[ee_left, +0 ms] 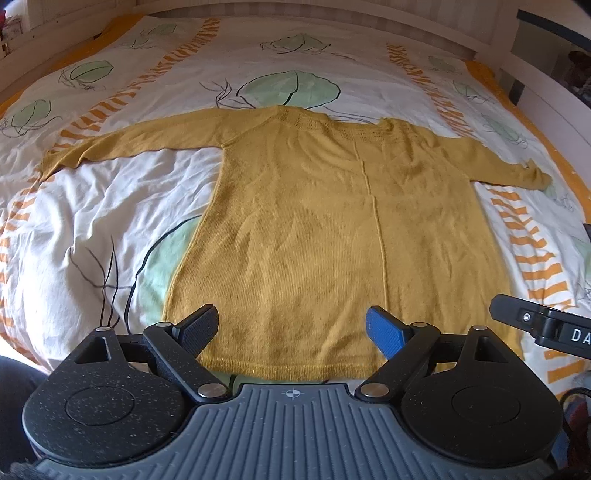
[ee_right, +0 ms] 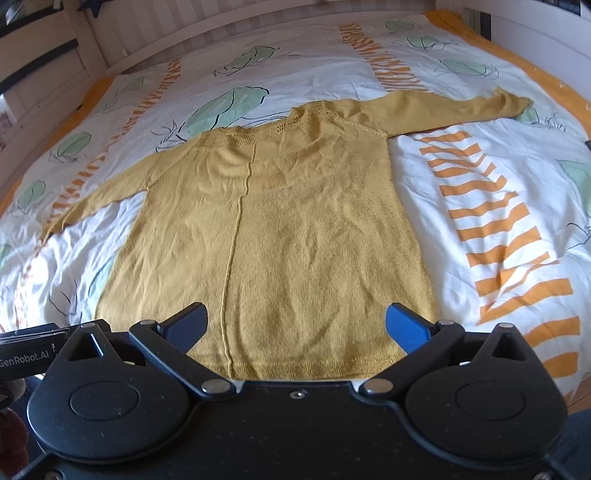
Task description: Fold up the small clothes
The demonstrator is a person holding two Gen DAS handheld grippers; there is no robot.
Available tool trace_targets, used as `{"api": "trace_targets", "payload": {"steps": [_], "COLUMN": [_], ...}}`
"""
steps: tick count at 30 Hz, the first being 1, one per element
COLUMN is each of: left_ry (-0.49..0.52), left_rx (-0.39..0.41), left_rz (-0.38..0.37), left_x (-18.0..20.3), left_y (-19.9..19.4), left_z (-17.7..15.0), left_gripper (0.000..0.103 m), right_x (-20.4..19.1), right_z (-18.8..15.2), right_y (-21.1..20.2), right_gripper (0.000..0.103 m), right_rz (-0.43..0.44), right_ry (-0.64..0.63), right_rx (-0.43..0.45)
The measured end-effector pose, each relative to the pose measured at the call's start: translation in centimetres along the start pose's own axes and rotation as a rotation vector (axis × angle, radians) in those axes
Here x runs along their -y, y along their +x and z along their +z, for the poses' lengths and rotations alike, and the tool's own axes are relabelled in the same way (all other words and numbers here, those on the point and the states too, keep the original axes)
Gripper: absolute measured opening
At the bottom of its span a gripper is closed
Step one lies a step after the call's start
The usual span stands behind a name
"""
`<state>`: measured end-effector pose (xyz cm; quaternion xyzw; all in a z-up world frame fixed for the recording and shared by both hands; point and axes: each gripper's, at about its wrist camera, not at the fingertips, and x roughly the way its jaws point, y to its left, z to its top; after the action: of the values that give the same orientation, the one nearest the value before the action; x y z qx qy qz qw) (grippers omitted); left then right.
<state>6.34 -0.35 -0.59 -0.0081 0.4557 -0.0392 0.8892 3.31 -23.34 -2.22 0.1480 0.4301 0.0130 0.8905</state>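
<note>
A mustard-yellow knit sweater [ee_left: 332, 221] lies flat on the bed, back up, both sleeves spread out to the sides, hem nearest me. It also shows in the right wrist view [ee_right: 288, 229]. My left gripper [ee_left: 291, 328] is open and empty, hovering just above the hem's left half. My right gripper [ee_right: 295, 325] is open and empty, above the hem's right half. The right gripper's side shows at the right edge of the left wrist view [ee_left: 543, 325].
The sweater rests on a white duvet [ee_left: 110, 206] with orange stripes and green leaf prints, also seen in the right wrist view [ee_right: 480, 206]. A white slatted headboard [ee_left: 295, 11] runs along the far side. Furniture stands to the far right [ee_left: 554, 55].
</note>
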Motion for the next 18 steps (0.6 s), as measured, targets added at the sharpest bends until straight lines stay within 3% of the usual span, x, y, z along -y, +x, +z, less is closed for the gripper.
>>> {"api": "trace_targets", "payload": {"steps": [6,11,18], "left_ry": [0.075,0.092,0.060], "left_rx": [0.027,0.022,0.009], "left_rz": [0.018,-0.023,0.000], "left_x": [0.7,1.2,1.7], "left_y": [2.8,6.5,13.5], "left_z": [3.6,7.3,12.2], "left_gripper": [0.087,0.087,0.087], "right_x": [2.5,5.8,9.7], "right_z": [3.0,5.9,9.6], "right_y": [2.1,4.6,8.8], "right_gripper": [0.102,0.102,0.102], "right_rz": [0.041,0.056,-0.018], "right_ry": [0.068,0.146,0.191], "right_rx": [-0.015,-0.025,-0.036]}}
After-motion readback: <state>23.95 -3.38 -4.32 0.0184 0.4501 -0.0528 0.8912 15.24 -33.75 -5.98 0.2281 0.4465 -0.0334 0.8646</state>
